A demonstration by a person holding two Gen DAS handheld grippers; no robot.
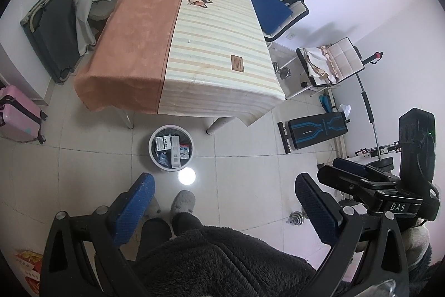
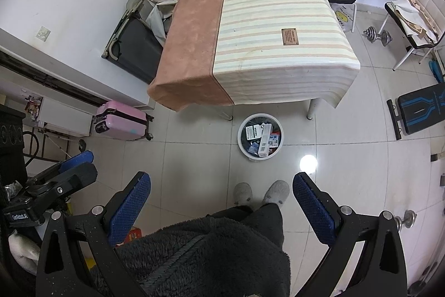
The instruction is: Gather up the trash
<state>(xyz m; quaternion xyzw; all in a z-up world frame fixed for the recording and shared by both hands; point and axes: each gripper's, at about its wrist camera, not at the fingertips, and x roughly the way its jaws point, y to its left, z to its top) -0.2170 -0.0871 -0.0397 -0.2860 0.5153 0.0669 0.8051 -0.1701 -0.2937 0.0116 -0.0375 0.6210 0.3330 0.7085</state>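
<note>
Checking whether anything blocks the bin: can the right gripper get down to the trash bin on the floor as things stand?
Probably yes: the right gripper is open and empty, and only bare floor tile lies between the person's slippers and the trash bin, which stands clear of the table legs.

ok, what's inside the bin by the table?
The bin holds small boxes: a long white one, a grey-labelled one, blue and red packets beside them. Whatever lies beneath that top layer is covered. Both claws are open and empty.

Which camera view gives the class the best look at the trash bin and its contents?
The right wrist view: the trash bin sits near the centre, and the boxes inside show clearly. The left wrist view shows the same bin on the floor before the table, slightly smaller and further left.
</note>
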